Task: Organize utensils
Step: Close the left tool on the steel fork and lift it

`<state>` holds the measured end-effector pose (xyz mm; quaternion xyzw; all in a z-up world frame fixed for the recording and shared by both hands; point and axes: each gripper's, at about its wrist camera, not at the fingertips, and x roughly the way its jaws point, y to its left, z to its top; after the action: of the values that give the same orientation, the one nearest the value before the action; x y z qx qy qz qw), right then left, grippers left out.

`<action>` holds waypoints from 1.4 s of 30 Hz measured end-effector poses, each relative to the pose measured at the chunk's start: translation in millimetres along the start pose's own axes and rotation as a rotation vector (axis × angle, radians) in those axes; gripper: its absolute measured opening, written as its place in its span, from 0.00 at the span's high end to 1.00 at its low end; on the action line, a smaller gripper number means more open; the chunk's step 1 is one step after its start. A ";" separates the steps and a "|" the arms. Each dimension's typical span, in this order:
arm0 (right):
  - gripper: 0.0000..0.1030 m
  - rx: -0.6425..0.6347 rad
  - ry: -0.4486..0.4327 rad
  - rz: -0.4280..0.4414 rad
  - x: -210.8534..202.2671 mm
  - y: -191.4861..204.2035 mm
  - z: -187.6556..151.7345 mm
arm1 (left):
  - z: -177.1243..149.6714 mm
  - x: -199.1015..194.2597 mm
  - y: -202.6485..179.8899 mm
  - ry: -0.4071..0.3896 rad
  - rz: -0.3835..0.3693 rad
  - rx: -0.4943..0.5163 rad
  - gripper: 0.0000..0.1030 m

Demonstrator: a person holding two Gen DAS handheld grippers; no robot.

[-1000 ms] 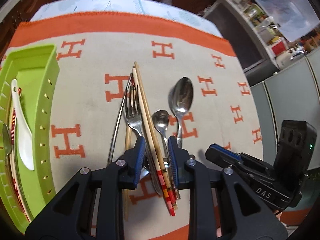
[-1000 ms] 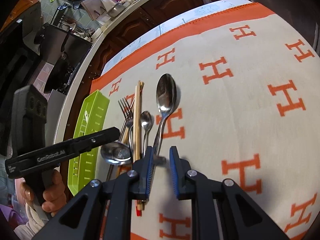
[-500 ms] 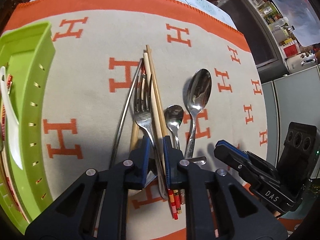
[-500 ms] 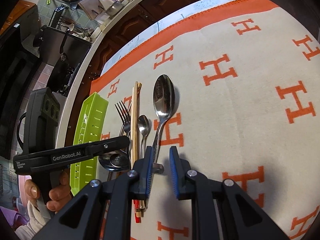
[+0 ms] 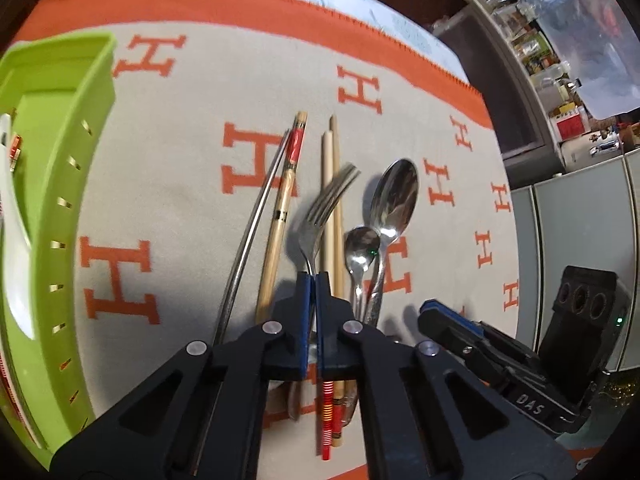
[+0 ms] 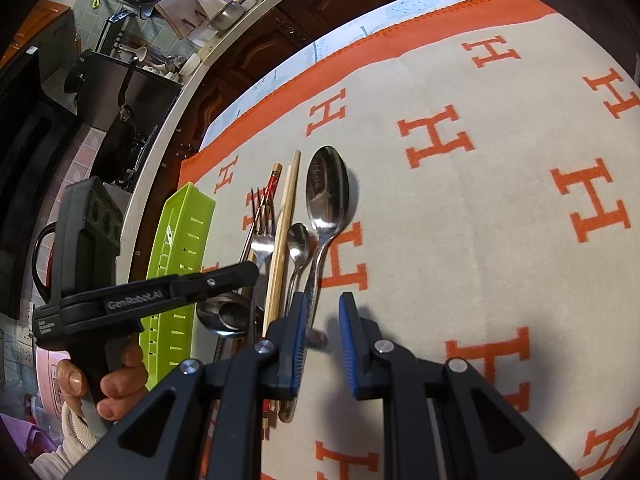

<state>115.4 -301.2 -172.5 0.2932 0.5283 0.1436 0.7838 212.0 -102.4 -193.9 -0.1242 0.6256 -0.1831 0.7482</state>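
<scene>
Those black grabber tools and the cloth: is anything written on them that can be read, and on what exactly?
"GenRobot.AI": on the side of the left gripper, seen from the right wrist camera.
"DAS": on the side of the right gripper, seen from the left wrist camera.
"H": orange letter repeated all over the tablecloth.
Small print on the left gripper's rear end: too small to read.
Labels on shelf jars in the background: blurred.

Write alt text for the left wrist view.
The left gripper is shut on a fork, tines raised off an orange-lettered cloth. Chopsticks and two spoons lie beside it; a green tray sits left.
</scene>
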 end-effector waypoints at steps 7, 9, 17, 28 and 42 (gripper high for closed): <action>0.83 -0.021 0.029 0.017 9.0 14.0 3.3 | -7.7 -29.8 -3.6 -0.047 -0.027 0.018 1.00; 0.83 -0.029 0.038 0.021 13.4 20.1 5.5 | -9.0 -37.6 -2.7 -0.060 -0.037 0.020 1.00; 0.83 -0.018 0.059 0.022 27.2 29.1 13.6 | -4.9 -38.7 4.1 -0.030 -0.065 0.020 1.00; 0.83 0.005 0.046 0.007 19.2 21.5 11.6 | 3.3 10.5 3.3 0.060 -0.043 0.030 1.00; 0.83 0.015 0.052 0.013 23.5 19.1 9.5 | 1.0 24.7 -15.9 0.084 0.062 0.100 0.94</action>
<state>135.1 -276.5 -175.7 0.2987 0.5477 0.1524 0.7666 214.8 -127.4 -209.1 -0.0595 0.6499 -0.1960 0.7319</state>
